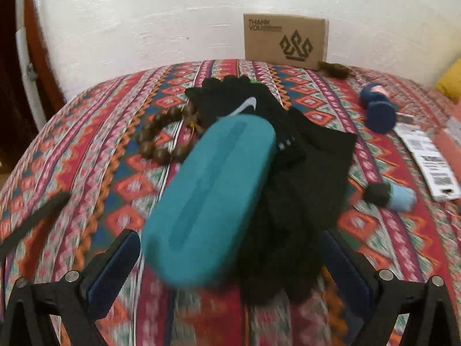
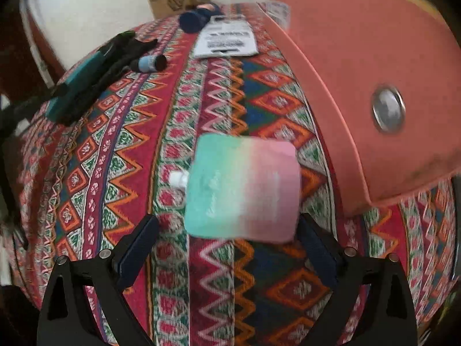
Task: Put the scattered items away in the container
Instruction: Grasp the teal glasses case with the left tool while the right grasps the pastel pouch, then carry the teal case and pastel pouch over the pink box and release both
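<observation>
A teal glasses case point(image 1: 207, 201) lies slantwise over black gloves point(image 1: 291, 190) on the patterned cloth point(image 1: 86, 167). My left gripper point(image 1: 230, 262) is open, its fingers apart either side of the case's near end. A brown bead bracelet point(image 1: 164, 135) lies left of the case. In the right wrist view a teal-to-pink pouch point(image 2: 242, 187) with a white cap lies on the cloth. My right gripper point(image 2: 230, 245) is open, its fingers flanking the pouch's near edge. The salmon fabric container point(image 2: 360, 92) stands to the right of the pouch.
A cardboard box point(image 1: 285, 40) stands against the white wall. A navy yarn spool point(image 1: 377, 109), a light blue spool point(image 1: 394, 196) and a barcode tag point(image 1: 429, 155) lie at the right. The cloth drops off at the left edge.
</observation>
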The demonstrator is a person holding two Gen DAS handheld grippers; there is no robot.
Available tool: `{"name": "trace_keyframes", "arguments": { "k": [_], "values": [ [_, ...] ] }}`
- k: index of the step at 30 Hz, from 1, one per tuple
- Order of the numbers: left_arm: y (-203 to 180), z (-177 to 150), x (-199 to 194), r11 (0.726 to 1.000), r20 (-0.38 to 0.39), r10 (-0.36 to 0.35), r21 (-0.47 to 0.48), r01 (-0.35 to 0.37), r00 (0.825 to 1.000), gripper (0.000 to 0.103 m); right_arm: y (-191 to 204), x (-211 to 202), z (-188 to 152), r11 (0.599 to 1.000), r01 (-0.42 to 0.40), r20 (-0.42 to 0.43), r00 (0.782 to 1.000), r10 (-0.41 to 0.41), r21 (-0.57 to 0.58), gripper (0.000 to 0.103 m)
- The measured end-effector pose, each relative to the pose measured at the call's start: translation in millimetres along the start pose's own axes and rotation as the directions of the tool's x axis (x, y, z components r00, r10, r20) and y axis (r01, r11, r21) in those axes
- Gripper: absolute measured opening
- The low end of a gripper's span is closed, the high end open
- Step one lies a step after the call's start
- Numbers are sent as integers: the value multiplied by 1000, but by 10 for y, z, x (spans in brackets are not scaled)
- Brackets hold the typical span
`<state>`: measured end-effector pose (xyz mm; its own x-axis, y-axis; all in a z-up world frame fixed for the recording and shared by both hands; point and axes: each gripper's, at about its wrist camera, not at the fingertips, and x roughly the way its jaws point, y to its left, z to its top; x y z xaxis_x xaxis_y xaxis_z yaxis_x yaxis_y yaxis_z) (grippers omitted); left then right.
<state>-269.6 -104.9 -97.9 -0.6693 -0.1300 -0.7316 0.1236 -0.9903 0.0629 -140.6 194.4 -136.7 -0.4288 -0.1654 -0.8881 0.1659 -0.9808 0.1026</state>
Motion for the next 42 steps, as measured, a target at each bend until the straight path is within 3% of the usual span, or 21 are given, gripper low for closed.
{"name": "trace_keyframes", "arguments": {
  "k": [2,4,5,7,9,10,12,16,26,27,29,32,34,38,42],
  "values": [
    [-5,90,157,1000,-13,6,15,-5,1000,102,51,27,29,999,10,11,1000,-10,-32,94],
    [6,166,309,1000,-18,-8,11,8,1000,102,89,33,64,998,10,23,1000,-8,-61,86],
    [19,190,374,1000,-21,-21,5,21,1000,102,108,33,82,997,3,26,1000,-1,-74,75],
    [46,210,481,999,-28,-32,-3,32,999,101,152,38,121,994,-15,24,1000,18,-104,75],
    [74,174,542,1000,-34,-7,5,8,999,82,162,49,138,994,-30,18,999,32,-109,75],
    [80,155,519,1000,-34,-8,13,9,999,80,168,43,151,993,-39,18,999,42,-109,74],
    [77,109,428,1000,-33,-11,29,12,999,74,190,40,166,992,-66,17,998,68,-109,74],
    [38,-10,174,998,-34,3,67,-1,999,71,315,-34,163,986,-113,15,993,116,-124,74],
    [72,-444,-835,996,19,-89,-17,89,996,69,654,-194,62,971,-139,47,987,151,-196,74],
    [70,-491,-926,995,30,-101,-22,102,994,50,674,-211,55,970,-140,52,987,153,-201,74],
    [62,-563,-1046,995,24,-96,-34,97,995,35,704,-252,42,967,-142,61,986,158,-210,74],
    [82,-696,-1069,986,-13,-145,-87,144,989,35,755,-302,31,964,-145,75,983,165,-222,74],
    [26,-771,-992,988,-46,-139,-75,135,989,35,788,-323,14,963,-144,78,983,166,-228,74],
    [-61,-820,-958,990,-42,-140,-34,139,989,38,847,-312,-33,961,-142,64,985,161,-237,74],
    [-62,-929,-596,992,-165,-123,-35,119,979,46,893,-273,-78,957,-135,49,987,152,-255,74]
  ]
}}
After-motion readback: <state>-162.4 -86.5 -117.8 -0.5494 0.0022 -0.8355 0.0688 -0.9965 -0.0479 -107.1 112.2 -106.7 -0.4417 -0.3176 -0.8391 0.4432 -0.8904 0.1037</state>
